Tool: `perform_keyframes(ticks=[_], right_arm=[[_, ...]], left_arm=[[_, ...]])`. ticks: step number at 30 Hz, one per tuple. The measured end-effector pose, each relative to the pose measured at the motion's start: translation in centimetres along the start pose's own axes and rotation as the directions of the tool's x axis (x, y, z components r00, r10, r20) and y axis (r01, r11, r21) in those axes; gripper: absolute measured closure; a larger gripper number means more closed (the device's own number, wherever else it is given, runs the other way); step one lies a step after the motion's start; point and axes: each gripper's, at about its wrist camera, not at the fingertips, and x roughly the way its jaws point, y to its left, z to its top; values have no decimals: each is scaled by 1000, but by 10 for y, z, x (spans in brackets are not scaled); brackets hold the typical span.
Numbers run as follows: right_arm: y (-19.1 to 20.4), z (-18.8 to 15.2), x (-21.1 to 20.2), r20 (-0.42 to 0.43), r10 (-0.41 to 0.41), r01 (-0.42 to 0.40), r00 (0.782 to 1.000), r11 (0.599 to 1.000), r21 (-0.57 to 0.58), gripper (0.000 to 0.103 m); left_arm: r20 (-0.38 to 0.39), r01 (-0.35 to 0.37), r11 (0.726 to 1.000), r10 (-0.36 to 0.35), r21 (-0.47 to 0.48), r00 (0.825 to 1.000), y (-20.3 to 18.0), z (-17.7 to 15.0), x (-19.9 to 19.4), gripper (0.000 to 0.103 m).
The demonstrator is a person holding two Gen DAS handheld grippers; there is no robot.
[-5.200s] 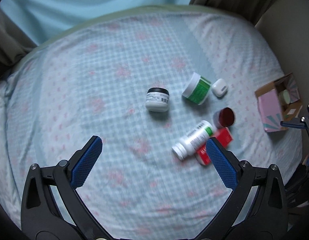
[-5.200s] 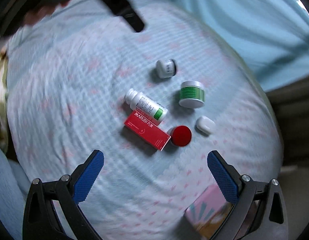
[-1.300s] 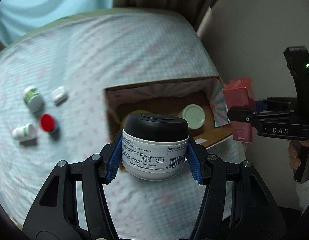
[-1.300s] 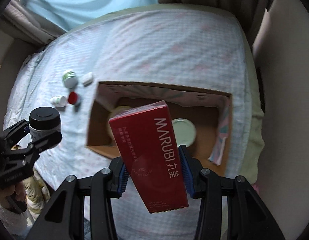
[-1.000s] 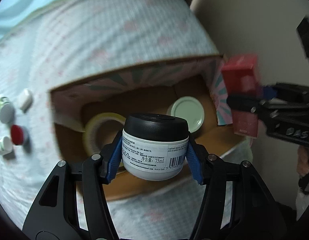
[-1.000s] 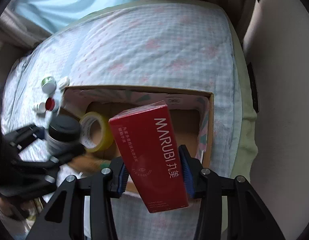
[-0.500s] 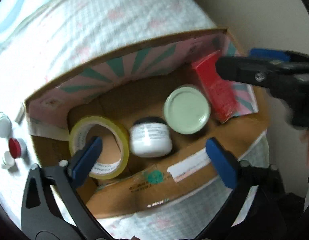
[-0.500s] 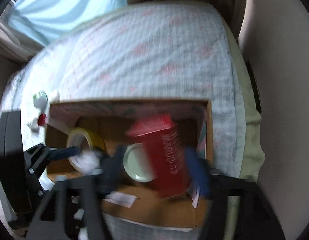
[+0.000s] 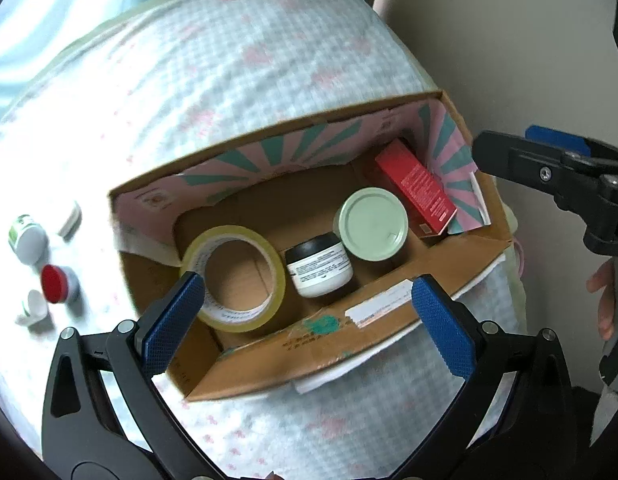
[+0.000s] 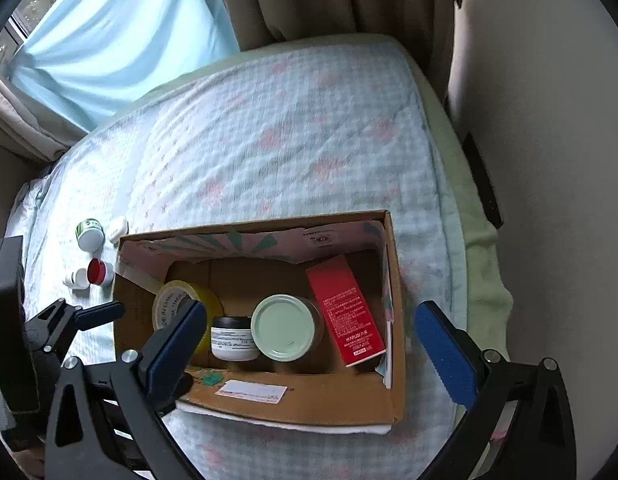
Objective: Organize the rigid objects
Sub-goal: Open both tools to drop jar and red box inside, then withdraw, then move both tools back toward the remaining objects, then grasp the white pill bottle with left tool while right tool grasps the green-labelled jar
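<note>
Both the left gripper (image 9: 305,312) and right gripper (image 10: 309,344) hang with jaws wide and empty above the box (image 9: 389,320); jar (image 9: 319,266) and red carton (image 9: 421,192), at 2 o'clock, lie packed inside.

A bedroom in a home: a bed (image 10: 269,128) under a pale checked sheet with pink flowers fills the room, light blue and beige curtains (image 10: 121,36) hanging at its far edge, a plain wall (image 10: 549,160) close beside it, a cardboard box (image 10: 309,404) of household items resting on it.
</note>
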Motion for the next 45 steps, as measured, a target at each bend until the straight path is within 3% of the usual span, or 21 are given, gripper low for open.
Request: perform_keyframes(ticks=[9, 16, 20, 25, 28, 32, 35, 42, 45], right_arm=[[24, -7, -51, 63, -24, 26, 998, 999, -23, 0], [61, -18, -96, 116, -18, 27, 993, 996, -80, 0], [95, -24, -115, 139, -6, 25, 990, 990, -136, 0], [140, -32, -129, 160, 12, 21, 987, 979, -203, 0], [173, -36, -136, 182, 33, 11, 983, 971, -240, 0], [216, -36, -141, 190, 35, 20, 981, 960, -278, 0], [248, -34, -142, 189, 66, -7, 980, 955, -297, 0], [317, -11, -119, 120, 123, -70, 985, 925, -372, 0], [346, 5, -101, 80, 138, -95, 987, 910, -405, 0]], left_arm=[[71, -21, 999, 23, -40, 997, 14, -19, -61, 0], [137, -74, 992, 88, -105, 987, 36, -52, -123, 0], [167, -97, 979, 127, -177, 978, 62, -80, -158, 0], [185, -159, 944, 218, -288, 958, 105, -119, -195, 0], [203, -194, 913, 279, -358, 938, 136, -143, -215, 0], [229, -144, 884, 268, -445, 936, 185, -170, -234, 0], [229, -132, 842, 288, -523, 930, 222, -184, -245, 0], [247, -29, 712, 280, -702, 928, 308, -208, -254, 0], [233, 14, 627, 270, -779, 934, 342, -218, -242, 0]])
